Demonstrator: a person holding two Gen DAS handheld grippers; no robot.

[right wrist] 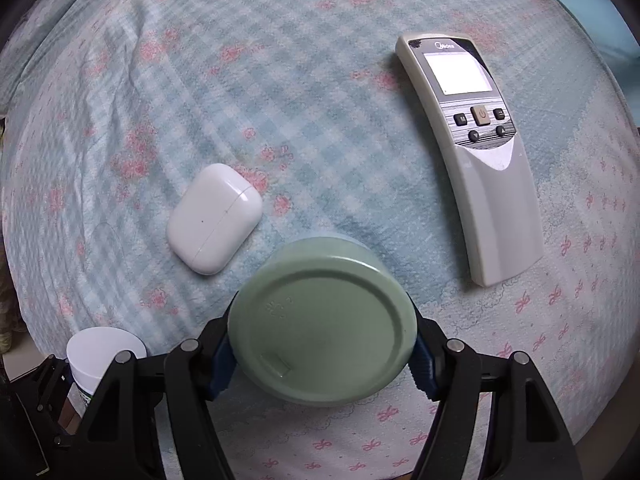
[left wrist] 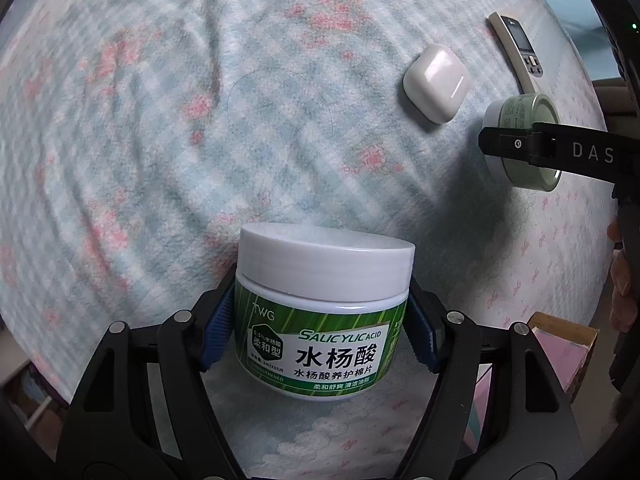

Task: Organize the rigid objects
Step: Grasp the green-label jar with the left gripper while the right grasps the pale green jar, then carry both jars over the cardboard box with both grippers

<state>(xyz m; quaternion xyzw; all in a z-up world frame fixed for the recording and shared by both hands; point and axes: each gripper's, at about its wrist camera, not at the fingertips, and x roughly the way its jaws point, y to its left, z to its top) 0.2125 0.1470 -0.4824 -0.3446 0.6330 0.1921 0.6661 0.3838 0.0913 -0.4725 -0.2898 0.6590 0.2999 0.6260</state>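
My left gripper (left wrist: 320, 332) is shut on a green and white salicylic acid jar (left wrist: 322, 312) with a white lid, held upright over the bed. My right gripper (right wrist: 322, 354) is shut on a pale green jar (right wrist: 320, 328), turned so its round base faces the camera; it also shows in the left wrist view (left wrist: 520, 140), tilted on its side. A white earbuds case (right wrist: 214, 218) lies on the blanket left of the green jar, and also shows in the left wrist view (left wrist: 436, 84). A grey remote control (right wrist: 476, 148) lies to the right.
A blue checked blanket with pink flowers (right wrist: 280, 80) covers the bed. A pink box (left wrist: 560, 348) stands beyond the bed's edge at lower right in the left wrist view. The white-lidded jar shows at the right wrist view's lower left (right wrist: 100, 354).
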